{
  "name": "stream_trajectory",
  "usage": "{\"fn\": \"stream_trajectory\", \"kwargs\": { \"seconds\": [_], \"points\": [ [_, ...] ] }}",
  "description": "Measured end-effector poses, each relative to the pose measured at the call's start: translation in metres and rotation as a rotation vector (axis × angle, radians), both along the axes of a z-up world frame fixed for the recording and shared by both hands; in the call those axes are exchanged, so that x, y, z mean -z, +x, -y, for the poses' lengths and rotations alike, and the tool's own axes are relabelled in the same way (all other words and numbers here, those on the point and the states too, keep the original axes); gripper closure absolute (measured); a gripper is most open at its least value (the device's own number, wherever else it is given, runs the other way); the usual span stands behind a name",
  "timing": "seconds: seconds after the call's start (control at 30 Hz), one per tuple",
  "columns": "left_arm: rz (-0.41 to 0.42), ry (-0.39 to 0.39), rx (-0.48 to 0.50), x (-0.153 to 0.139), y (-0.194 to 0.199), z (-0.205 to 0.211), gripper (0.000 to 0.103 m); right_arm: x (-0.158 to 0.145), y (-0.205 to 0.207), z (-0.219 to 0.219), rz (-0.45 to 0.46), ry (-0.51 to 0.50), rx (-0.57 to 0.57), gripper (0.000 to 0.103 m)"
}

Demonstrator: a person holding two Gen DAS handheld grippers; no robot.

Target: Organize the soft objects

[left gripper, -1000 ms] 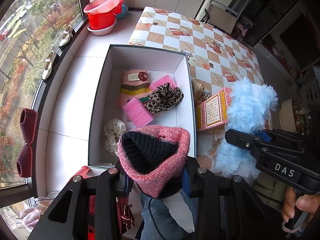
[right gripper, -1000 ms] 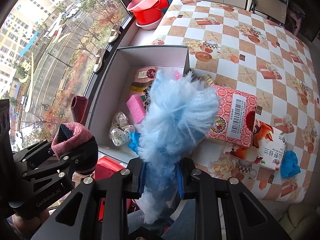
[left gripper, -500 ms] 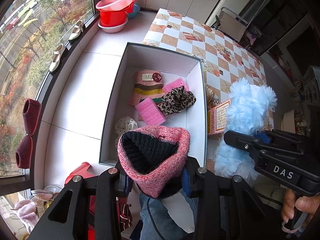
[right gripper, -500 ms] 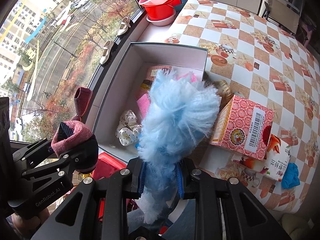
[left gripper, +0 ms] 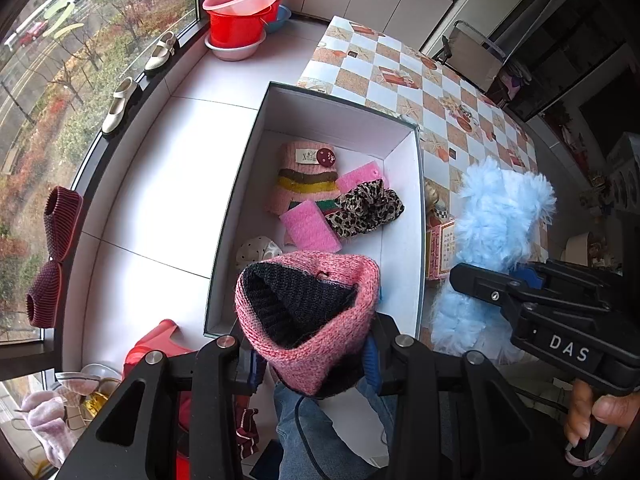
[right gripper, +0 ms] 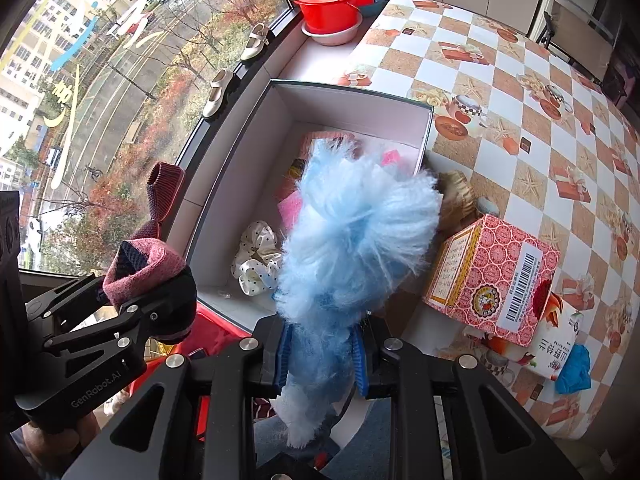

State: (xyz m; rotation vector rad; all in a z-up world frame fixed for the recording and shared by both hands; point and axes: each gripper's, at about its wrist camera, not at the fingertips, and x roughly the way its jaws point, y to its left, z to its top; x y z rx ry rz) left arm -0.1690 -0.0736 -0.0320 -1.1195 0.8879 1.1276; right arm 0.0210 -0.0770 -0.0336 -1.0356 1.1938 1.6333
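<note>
At lower centre of each wrist view, the left claw [left gripper: 312,364] grips a pink knitted hat [left gripper: 308,312] and the right claw [right gripper: 320,356] a blue fluffy piece [right gripper: 352,232]. Both hang over the near end of the white box [left gripper: 336,116]; the carry looks nearly done, so next comes lowering and letting go inside.

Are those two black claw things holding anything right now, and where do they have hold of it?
Yes. The left gripper pinches the pink knitted hat at its lower end; the right gripper clamps the fluffy blue item near its bottom.

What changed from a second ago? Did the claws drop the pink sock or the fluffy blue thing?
No drops. Both claws slid sideways along the white box, which now sits further right in both views. The left claw stays shut on the pink sock, the right claw on the fluffy blue thing. Box contents unchanged.
</note>
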Motion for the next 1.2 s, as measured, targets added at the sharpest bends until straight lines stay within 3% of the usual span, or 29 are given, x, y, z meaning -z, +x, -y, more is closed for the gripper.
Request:
{"fn": "stream_trajectory", "kwargs": {
  "seconds": [1.2],
  "points": [
    [-0.009,-0.039,0.007,0.018,-0.003,-0.011,0.062,0.01,-0.006,-0.006,-0.001,-0.041,-0.011,0.077]
  ]
}}
